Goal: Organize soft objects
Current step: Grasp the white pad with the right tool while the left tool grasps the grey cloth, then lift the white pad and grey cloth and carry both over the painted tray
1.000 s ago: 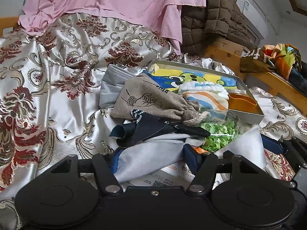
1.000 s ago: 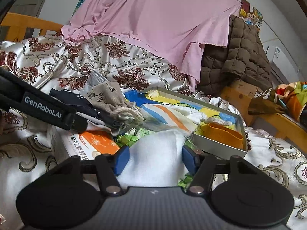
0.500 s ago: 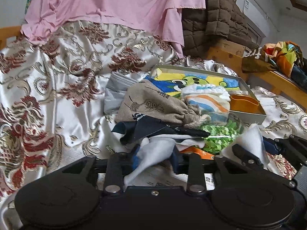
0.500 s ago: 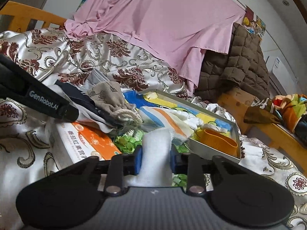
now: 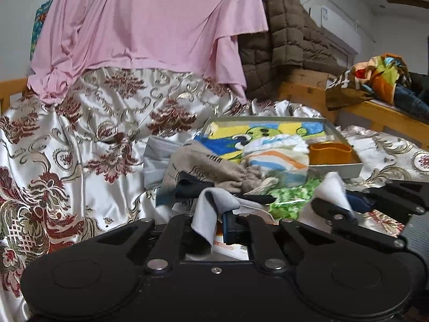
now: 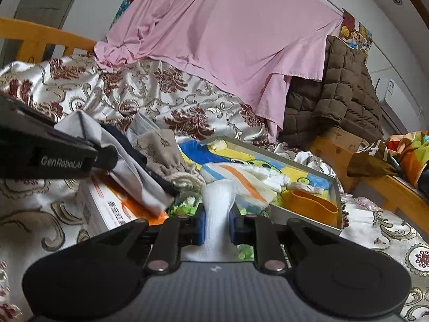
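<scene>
1. Two grippers each pinch a separate piece of fabric above the near edge of the bed (image 5: 88, 139), so both pieces are clear of the heap and can be moved independently.
2. Left gripper (image 5: 209, 222): jaws closed on a fold of the grey cloth (image 5: 211, 204). The grip sits at one end, so the remainder trails back onto the pile over the orange-and-white box (image 6: 118, 206).
3. Pile, centre of the bed: a beige drawstring pouch (image 5: 206, 166) lies on dark fabric, with a bag of green pieces (image 5: 289, 196) just beside it. These remain unsorted.
4. Right gripper (image 6: 216, 225): jaws closed on the white cloth (image 6: 217, 201), which stands bunched and upright between the pads.
5. Grey tray (image 6: 332, 204), towards the far right side of the bed: it holds a cartoon-print towel (image 6: 249, 161), a striped cloth (image 6: 241, 177) and an orange container (image 6: 311, 206). Judged destination for the held pieces, since soft items are already collected there.
</scene>
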The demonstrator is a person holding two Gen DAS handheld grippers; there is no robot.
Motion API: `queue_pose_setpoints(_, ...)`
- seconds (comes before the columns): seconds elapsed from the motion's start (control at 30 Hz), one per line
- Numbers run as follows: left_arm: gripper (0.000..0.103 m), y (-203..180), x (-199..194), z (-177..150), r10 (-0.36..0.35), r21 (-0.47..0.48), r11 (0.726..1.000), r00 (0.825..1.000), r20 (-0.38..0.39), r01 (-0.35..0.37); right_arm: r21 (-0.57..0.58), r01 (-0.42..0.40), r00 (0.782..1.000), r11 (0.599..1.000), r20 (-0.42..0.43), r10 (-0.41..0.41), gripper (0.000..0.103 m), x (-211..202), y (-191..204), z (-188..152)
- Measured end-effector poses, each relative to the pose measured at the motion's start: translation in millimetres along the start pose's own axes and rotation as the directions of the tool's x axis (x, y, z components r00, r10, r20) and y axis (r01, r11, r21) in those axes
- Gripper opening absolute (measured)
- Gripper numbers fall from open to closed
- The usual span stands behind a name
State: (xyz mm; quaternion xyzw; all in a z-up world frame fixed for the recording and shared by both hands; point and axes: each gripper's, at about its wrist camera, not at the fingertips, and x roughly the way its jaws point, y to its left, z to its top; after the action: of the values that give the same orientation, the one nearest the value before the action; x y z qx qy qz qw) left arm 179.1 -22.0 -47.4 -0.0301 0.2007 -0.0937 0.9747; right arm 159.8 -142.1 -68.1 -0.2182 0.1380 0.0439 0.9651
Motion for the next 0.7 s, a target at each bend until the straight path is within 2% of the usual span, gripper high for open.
queue_pose_setpoints(0.2,0.006,-4.0,-12.6,4.5,-0.017,-0.026,0.999,0.999,0.033,0.018,0.009,-0.011,0.999,1.000,0.045,0.011,0.016,-10.2,-2.9,7.9)
queue_pose_setpoints(0.37,0.004,-5.5,-14.4,4.3,-0.023,-0.029,0.999,0.999,0.034,0.024,0.015,-0.010,0.999,1.000,0.048,0.009,0.016,-11.2,-4.0,9.5)
queue_pose_setpoints(0.43,0.006,-5.8,-14.5,3.0,-0.017,-0.027,0.999,0.999,0.040,0.018,0.016,-0.007,0.999,1.000,0.047,0.006,0.016,-11.0,-4.3,9.5)
queue_pose_setpoints(0.5,0.013,-4.3,-13.6,1.8,0.003,-0.032,0.999,0.999,0.040,-0.002,0.018,-0.006,0.999,1.000,0.047,0.005,0.016,-11.0,-4.5,9.4)
queue_pose_setpoints(0.7,0.015,2.1,-9.0,0.0,-0.011,-0.064,0.998,1.000,0.022,0.012,0.017,-0.004,0.999,1.000,0.039,0.004,0.016,-9.5,-2.7,8.8)
